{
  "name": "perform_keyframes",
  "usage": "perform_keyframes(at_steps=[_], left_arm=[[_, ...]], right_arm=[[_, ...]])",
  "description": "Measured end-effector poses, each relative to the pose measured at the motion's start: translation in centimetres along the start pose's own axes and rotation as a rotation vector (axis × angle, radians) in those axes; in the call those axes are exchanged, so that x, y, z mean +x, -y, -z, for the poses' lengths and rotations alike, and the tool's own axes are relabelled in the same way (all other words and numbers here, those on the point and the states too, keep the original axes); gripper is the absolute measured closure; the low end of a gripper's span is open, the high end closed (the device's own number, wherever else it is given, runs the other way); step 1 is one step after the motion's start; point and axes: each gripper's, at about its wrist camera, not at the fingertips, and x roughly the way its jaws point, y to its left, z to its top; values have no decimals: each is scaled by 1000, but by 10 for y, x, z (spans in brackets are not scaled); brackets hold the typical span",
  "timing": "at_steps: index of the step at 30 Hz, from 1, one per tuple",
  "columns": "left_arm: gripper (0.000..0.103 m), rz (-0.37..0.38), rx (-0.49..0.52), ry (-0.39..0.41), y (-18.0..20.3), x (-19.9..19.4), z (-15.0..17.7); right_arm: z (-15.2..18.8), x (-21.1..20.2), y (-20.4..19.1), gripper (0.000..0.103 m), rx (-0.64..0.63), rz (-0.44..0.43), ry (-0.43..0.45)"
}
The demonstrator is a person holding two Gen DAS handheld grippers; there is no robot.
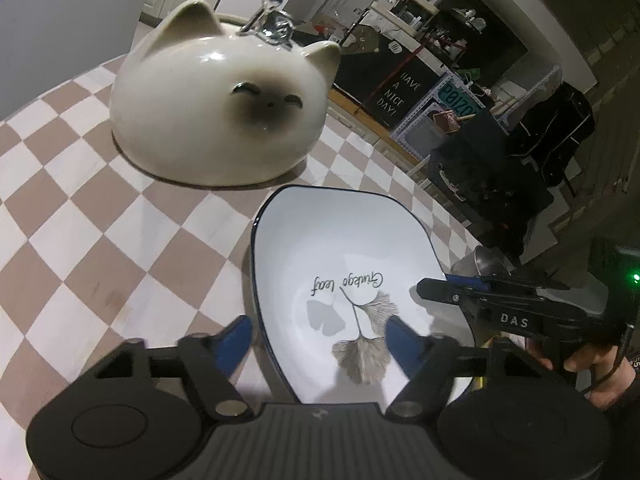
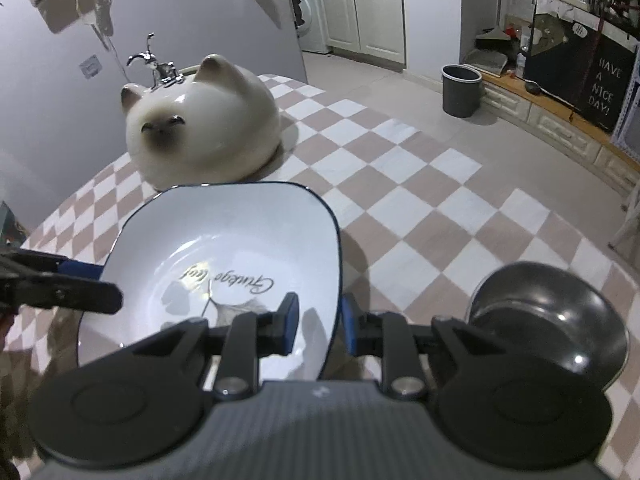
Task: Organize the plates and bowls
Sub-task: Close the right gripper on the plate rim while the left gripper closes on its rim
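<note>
A white squarish bowl (image 1: 320,248) (image 2: 240,232) with a dark blue rim and a leaf print rests on the checkered table. In the left wrist view my left gripper (image 1: 320,340) straddles the bowl's near-left rim, one blue pad outside and one inside. The gap is wide and neither pad presses on the rim. My right gripper (image 2: 318,322) is shut on the bowl's right rim, one pad inside and one outside. It also shows from the side (image 1: 448,286), held by a hand. The left gripper (image 2: 96,282) reaches in at the bowl's left edge.
A small shiny metal bowl (image 2: 548,320) (image 1: 484,264) stands just right of the white bowl. A cat-shaped ceramic basin (image 1: 216,112) (image 2: 200,132) with a chrome tap (image 2: 160,64) sits behind it. The checkered tabletop (image 2: 420,208) stretches to the right; a grey bin (image 2: 462,90) stands on the floor.
</note>
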Motion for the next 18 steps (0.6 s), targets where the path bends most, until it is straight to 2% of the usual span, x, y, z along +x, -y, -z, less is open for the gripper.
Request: perform_keyframes(at_steps=[1, 2, 4, 6, 7, 8, 10, 13, 18], left_arm=[[46, 2, -2, -5, -1, 1, 0], [48, 0, -5, -11, -2, 3, -1], [59, -5, -6, -17, -6, 5, -1], [71, -16, -17, -24, -12, 8, -2], [83, -27, -19, -26, -14, 9, -3], [90, -40, -14, -27, -16, 9, -3], [90, -58, 17, -20, -16, 8, -2], [86, -108, 119, 13, -6, 0, 3], [88, -92, 192, 37, 13, -28, 3]], right_arm=[[-1, 5, 1, 77, 11, -5, -14], [2, 6, 0, 77, 12, -8, -26], [4, 11, -2, 69, 15, -18, -2], [3, 13, 3, 70, 53, -22, 12], [3, 12, 4, 71, 69, -19, 18], [4, 11, 4, 73, 78, -9, 22], [6, 6, 1, 75, 87, 16, 31], [11, -8, -7, 79, 102, 17, 62], [29, -40, -13, 79, 200, 17, 115]])
